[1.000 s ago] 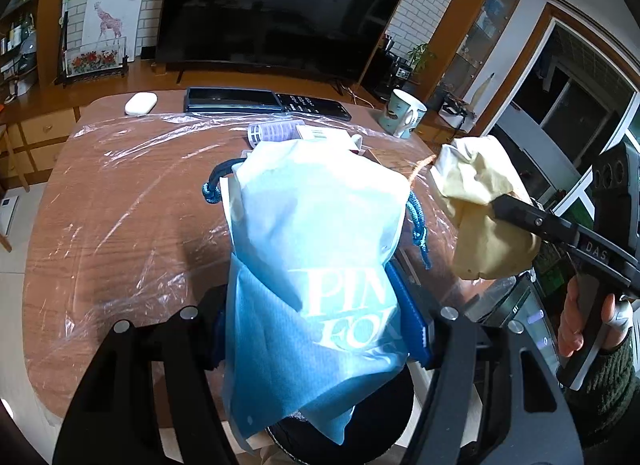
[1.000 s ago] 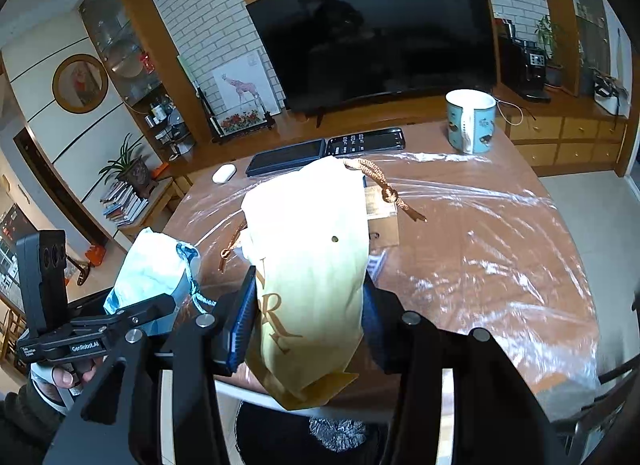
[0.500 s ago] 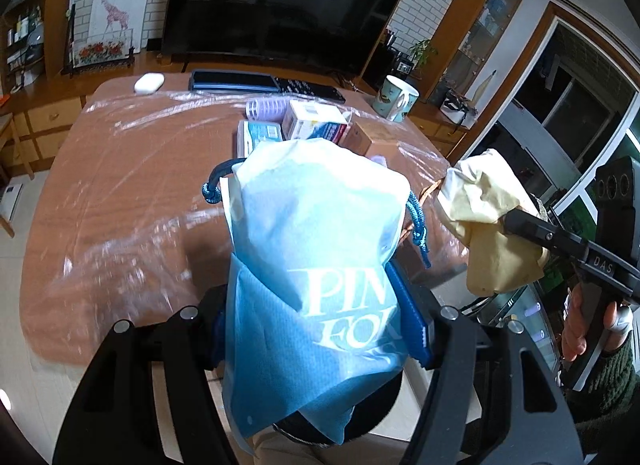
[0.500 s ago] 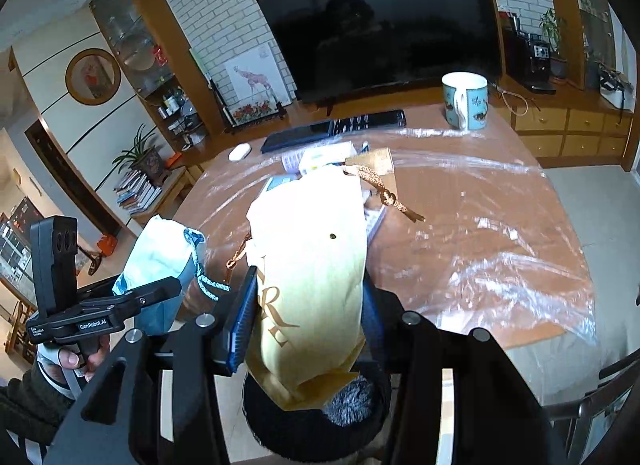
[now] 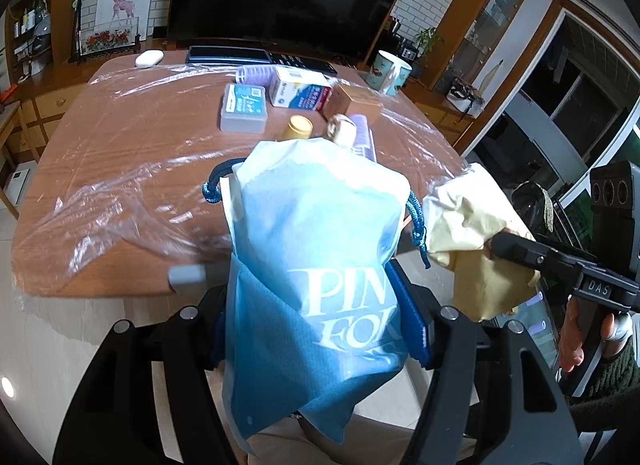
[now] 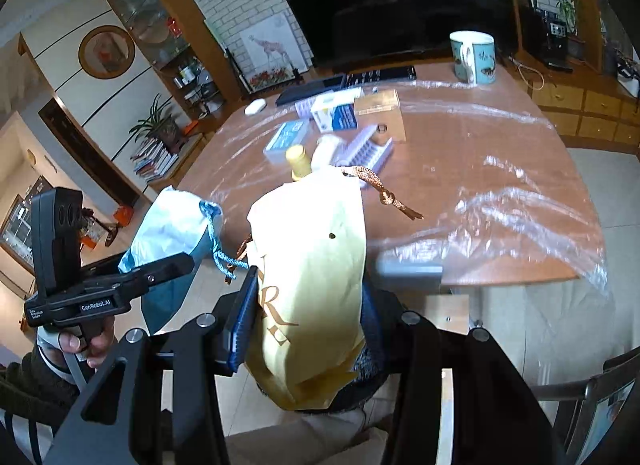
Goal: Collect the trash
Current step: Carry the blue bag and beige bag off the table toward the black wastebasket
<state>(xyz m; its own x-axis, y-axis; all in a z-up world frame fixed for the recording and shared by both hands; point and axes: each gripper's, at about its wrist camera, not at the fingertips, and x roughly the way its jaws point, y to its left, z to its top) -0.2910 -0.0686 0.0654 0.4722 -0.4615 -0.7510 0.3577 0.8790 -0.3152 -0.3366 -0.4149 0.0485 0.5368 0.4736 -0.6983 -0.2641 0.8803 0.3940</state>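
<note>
Left gripper (image 5: pixel 320 325) is clamped on the blue drawstring bag (image 5: pixel 320 265), right gripper (image 6: pixel 308 321) on the yellow bag (image 6: pixel 312 273) — both hang near the table (image 5: pixel 120 169) edge, long axes pointing far, with the remaining clutter beyond them.

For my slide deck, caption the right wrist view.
Right gripper clamps a yellow drawstring bag off the cluttered table.
</note>
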